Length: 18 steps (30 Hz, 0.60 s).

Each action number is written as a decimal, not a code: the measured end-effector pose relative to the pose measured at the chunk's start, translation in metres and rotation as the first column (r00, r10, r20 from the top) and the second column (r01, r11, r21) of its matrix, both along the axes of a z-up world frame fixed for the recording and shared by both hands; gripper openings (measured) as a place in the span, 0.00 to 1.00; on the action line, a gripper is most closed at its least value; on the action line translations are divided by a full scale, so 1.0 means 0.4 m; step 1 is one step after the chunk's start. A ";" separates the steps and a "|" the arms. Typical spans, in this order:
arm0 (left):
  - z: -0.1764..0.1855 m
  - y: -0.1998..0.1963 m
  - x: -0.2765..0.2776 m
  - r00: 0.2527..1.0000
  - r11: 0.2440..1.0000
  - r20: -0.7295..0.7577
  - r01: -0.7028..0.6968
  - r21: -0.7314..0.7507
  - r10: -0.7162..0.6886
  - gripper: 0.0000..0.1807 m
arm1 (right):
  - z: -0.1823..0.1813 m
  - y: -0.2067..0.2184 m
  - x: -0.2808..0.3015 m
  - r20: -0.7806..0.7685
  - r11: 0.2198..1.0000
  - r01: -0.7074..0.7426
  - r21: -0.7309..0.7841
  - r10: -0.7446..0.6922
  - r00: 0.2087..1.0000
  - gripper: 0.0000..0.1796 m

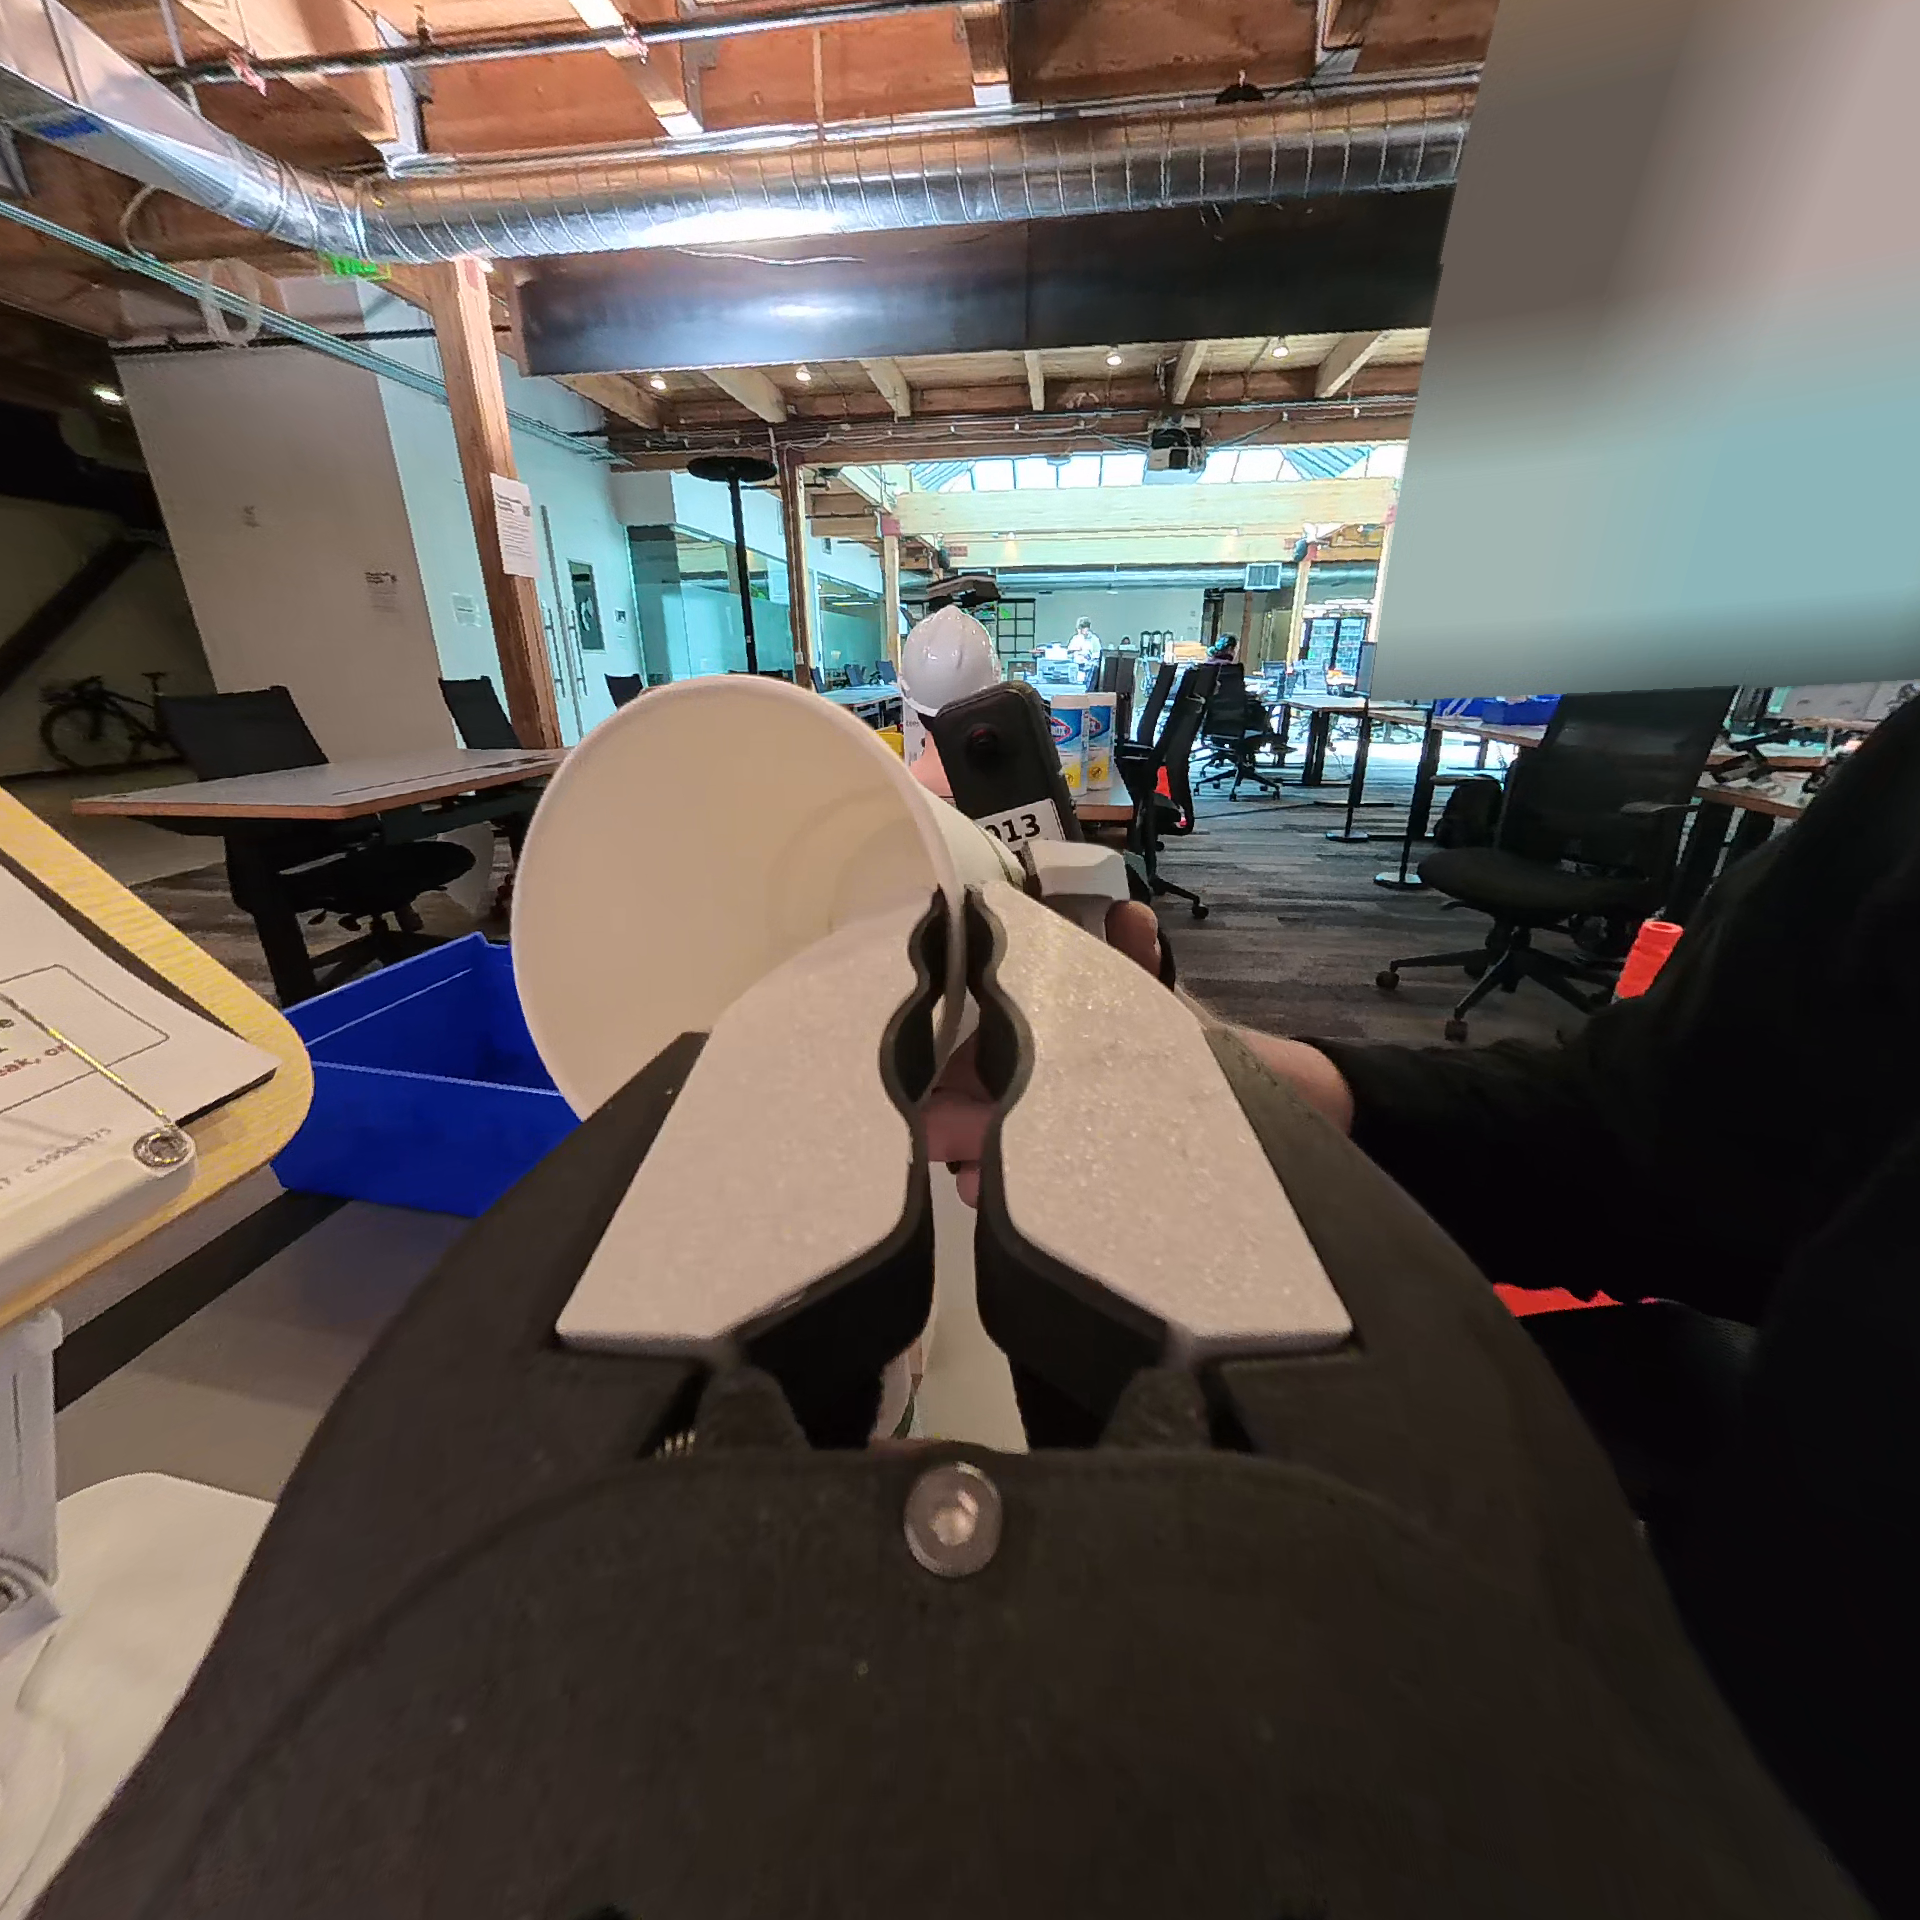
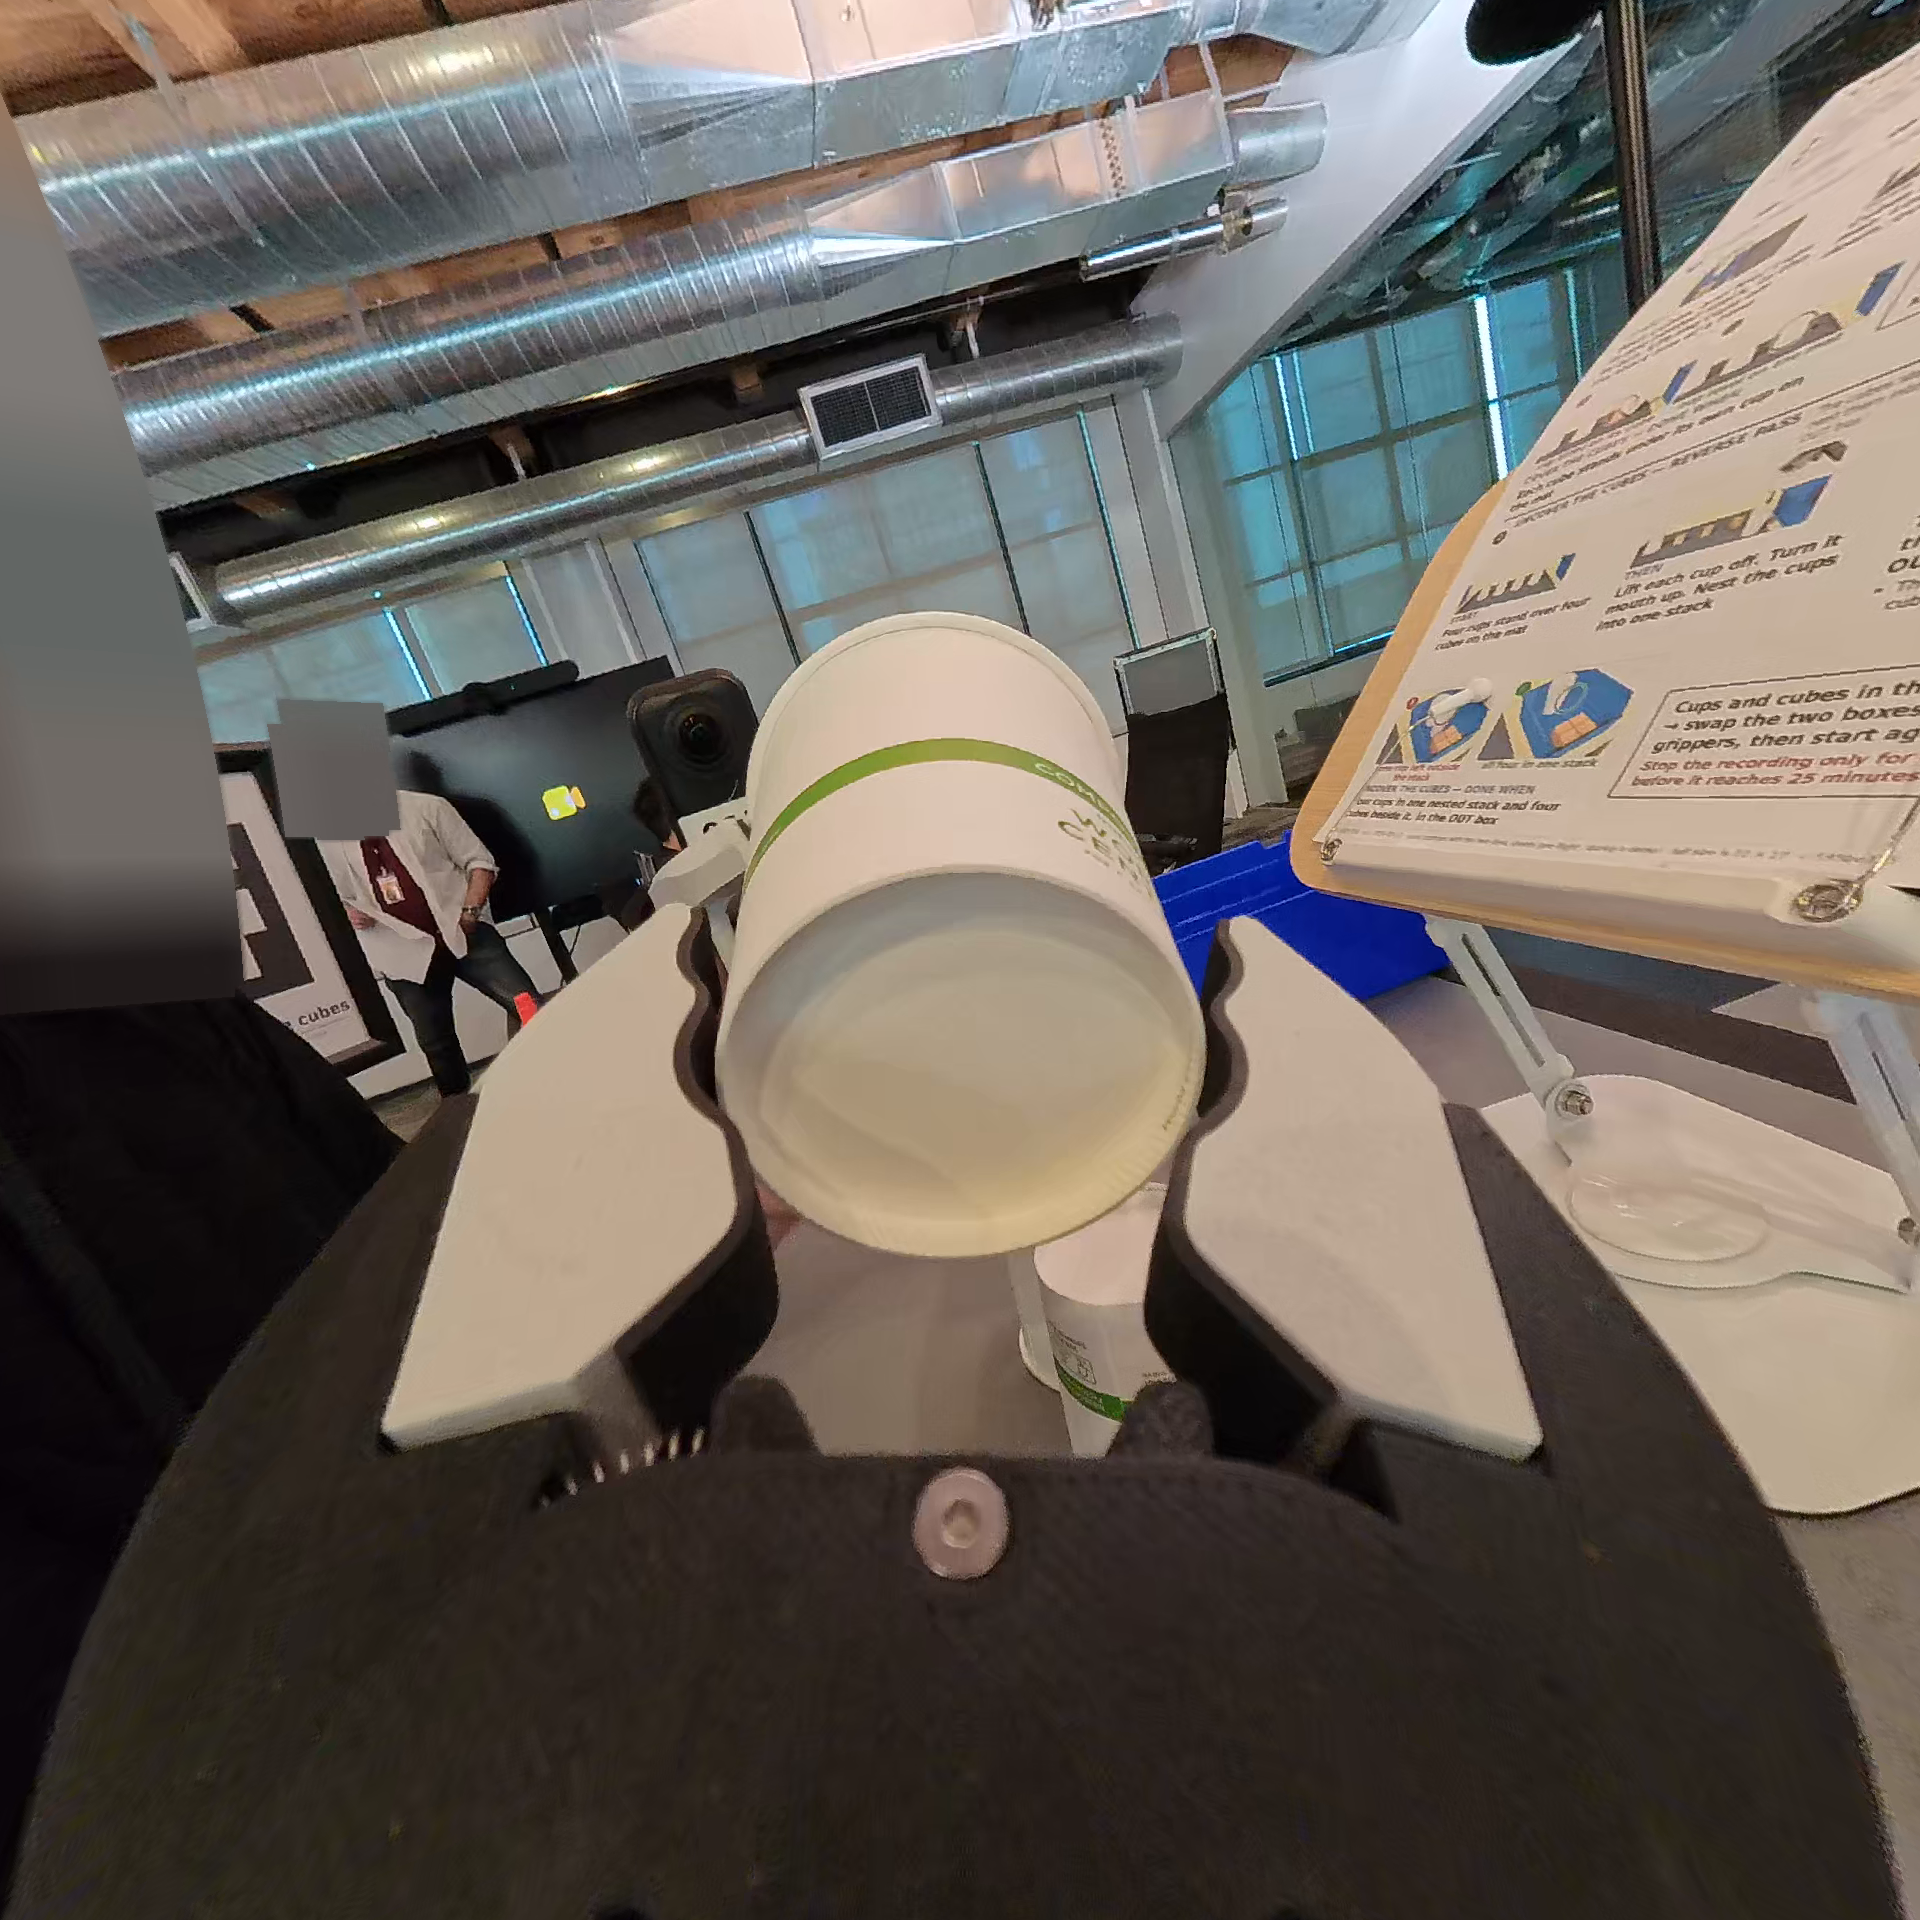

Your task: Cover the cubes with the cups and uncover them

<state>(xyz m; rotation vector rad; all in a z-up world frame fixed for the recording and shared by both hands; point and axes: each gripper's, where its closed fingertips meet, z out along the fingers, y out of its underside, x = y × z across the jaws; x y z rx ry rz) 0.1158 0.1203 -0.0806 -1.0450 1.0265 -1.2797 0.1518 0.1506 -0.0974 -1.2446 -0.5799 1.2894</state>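
Observation:
One white paper cup with a green band (image 2: pixel 935 935) is held in the air on its side between both grippers. My right gripper (image 2: pixel 961 935) is shut on the cup's body near its base, and the base faces the camera. My left gripper (image 1: pixel 961 935) is shut on the rim of the same cup (image 1: pixel 707 862), whose open mouth shows in the left wrist view. A second white cup (image 2: pixel 1091 1340) stands on the table below the right gripper. No cubes are in view.
A blue bin (image 1: pixel 416 1081) stands at the table's far edge and also shows in the right wrist view (image 2: pixel 1299 925). An instruction board on a white stand (image 2: pixel 1662 623) is close on the right. A dark sleeve (image 1: pixel 1662 1143) is close by. A person (image 2: pixel 416 894) stands far behind.

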 end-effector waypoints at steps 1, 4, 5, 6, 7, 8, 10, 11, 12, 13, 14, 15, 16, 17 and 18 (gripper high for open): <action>0.002 -0.002 -0.001 1.000 1.000 -0.003 0.004 0.003 -0.004 0.01 | 0.002 -0.002 -0.001 0.003 1.000 -0.003 0.009 0.003 1.000 0.50; 0.013 -0.011 -0.006 1.000 1.000 0.006 0.026 -0.002 -0.026 0.01 | 0.006 -0.009 -0.002 0.013 0.999 -0.014 0.038 0.014 1.000 0.52; 0.017 -0.012 -0.009 0.999 0.999 0.008 0.034 -0.004 -0.034 0.01 | 0.004 -0.010 -0.002 0.024 0.999 -0.017 0.041 0.016 1.000 0.53; 0.021 -0.011 -0.013 0.999 0.999 0.007 0.035 0.001 -0.035 0.01 | 0.000 -0.009 -0.002 0.039 0.999 -0.018 0.039 0.016 0.999 0.54; 0.024 -0.012 -0.018 0.999 0.999 0.003 0.040 0.003 -0.040 0.01 | -0.004 -0.008 0.001 0.054 0.999 -0.014 0.039 0.012 0.998 0.55; 0.029 -0.012 -0.025 0.999 0.999 0.004 0.043 0.007 -0.043 0.01 | -0.008 -0.007 0.008 0.071 0.999 -0.005 0.042 0.002 0.997 0.56; 0.029 -0.018 -0.034 0.997 0.997 -0.033 0.069 0.018 -0.069 0.01 | -0.018 -0.006 0.028 0.126 0.998 0.011 0.054 -0.018 0.992 0.56; 0.022 -0.020 -0.035 0.994 0.996 -0.073 0.080 0.029 -0.078 0.01 | -0.023 -0.007 0.040 0.163 0.998 0.017 0.064 -0.027 0.986 0.56; 0.016 -0.021 -0.037 0.991 0.995 -0.106 0.084 0.047 -0.079 0.01 | -0.023 -0.009 0.055 0.193 0.997 0.022 0.071 -0.035 0.980 0.55; 0.009 -0.025 -0.039 0.985 0.993 -0.144 0.101 0.062 -0.091 0.01 | -0.020 -0.009 0.072 0.228 0.996 0.033 0.086 -0.052 0.972 0.55; 0.001 -0.029 -0.039 0.977 0.990 -0.187 0.117 0.078 -0.100 0.01 | -0.016 -0.009 0.088 0.276 0.993 0.044 0.109 -0.072 0.958 0.54; -0.006 -0.033 -0.041 0.968 0.987 -0.228 0.132 0.097 -0.107 0.01 | -0.008 -0.011 0.104 0.323 0.990 0.049 0.133 -0.090 0.942 0.54; -0.011 -0.036 -0.043 0.959 0.983 -0.260 0.144 0.113 -0.111 0.01 | 0.004 -0.015 0.118 0.359 0.987 0.044 0.153 -0.097 0.928 0.53; -0.014 -0.039 -0.045 0.950 0.979 -0.288 0.161 0.123 -0.120 0.01 | 0.017 -0.023 0.127 0.395 0.985 0.026 0.169 -0.091 0.914 0.52; -0.017 -0.041 -0.046 0.940 0.976 -0.316 0.177 0.129 -0.129 0.01 | 0.031 -0.031 0.133 0.436 0.982 0.001 0.187 -0.084 0.896 0.51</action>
